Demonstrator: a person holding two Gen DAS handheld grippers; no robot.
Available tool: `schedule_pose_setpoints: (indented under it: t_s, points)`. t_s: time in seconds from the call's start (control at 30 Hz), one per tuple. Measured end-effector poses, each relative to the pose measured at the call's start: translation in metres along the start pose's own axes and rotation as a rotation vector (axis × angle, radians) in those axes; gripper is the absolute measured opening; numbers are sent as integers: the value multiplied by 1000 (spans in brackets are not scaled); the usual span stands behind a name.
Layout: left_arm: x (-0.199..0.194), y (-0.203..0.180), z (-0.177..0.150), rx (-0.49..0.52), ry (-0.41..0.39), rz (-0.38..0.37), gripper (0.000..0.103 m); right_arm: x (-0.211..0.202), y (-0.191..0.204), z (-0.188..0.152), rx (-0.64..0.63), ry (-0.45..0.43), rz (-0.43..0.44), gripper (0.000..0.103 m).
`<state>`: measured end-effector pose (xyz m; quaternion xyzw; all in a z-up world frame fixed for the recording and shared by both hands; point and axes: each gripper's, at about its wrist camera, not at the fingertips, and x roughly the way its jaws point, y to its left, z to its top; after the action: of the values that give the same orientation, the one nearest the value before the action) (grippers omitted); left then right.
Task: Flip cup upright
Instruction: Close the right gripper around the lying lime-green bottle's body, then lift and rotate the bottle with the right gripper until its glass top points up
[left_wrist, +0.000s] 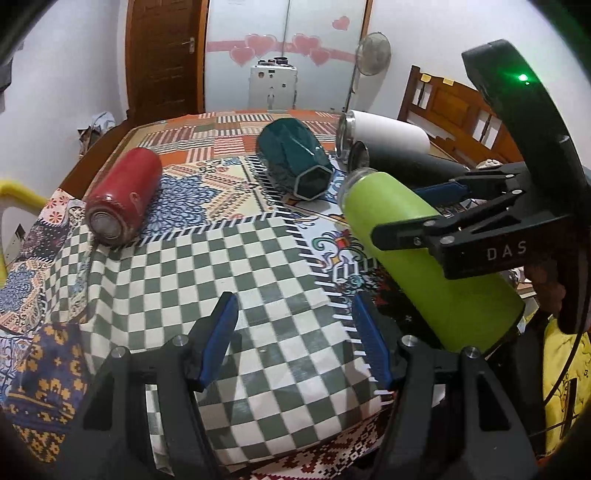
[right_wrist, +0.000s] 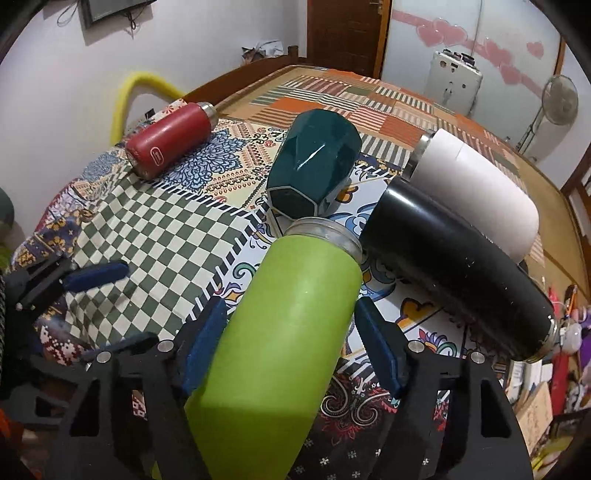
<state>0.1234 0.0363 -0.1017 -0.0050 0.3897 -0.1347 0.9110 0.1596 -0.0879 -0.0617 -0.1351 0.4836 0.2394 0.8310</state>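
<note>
On the patterned tablecloth (right_wrist: 155, 236), the lime-green tumbler (right_wrist: 280, 332), lying on its side, is straddled by the open right gripper (right_wrist: 290, 345), not yet clamped; closing and tipping upright seem required next, while the left gripper (left_wrist: 295, 339) hovers open and empty.

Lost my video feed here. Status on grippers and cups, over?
Right gripper open, straddling the lime green cup, not clamped. Left gripper open, holding nothing, over checkered cloth. Green cup on its side, black cup close beside it.

Green cup (right_wrist: 280, 325): lying on its side on the desk (right_wrist: 155, 236), sitting between the right gripper's (right_wrist: 291, 332) parted jaws; black cup (right_wrist: 454, 266) lying beside it.
</note>
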Motion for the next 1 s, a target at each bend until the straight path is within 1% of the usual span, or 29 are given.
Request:
schedule_pose_setpoints:
  t_s: [0.1, 0.17, 0.23, 0.4, 0.5, 0.63, 0.8, 1.0]
  points:
    - [-5, 2, -2, 7, -18, 20, 64, 5, -4, 0, 21, 52, 26, 74]
    - [-7, 3, -2, 6, -26, 21, 64, 12, -5, -2, 49, 86, 47, 76]
    - [-9, 3, -1, 2, -32, 20, 64, 19, -5, -3, 64, 102, 61, 77]
    - [-18, 0, 0, 9, -54, 27, 64, 29, -6, -3, 98, 139, 120, 75]
    - [-27, -6, 0, 34, -91, 58, 64, 29, -6, -2, 105, 142, 130, 73]
    - [-35, -7, 3, 19, -110, 55, 64, 18, -8, -7, 108, 105, 134, 64]
    - [-41, -3, 9, -12, -119, 68, 64, -6, -8, -14, 87, 35, 115, 63]
    - [-48, -1, 13, -36, -132, 79, 64, -40, -11, -16, 77, -84, 102, 62]
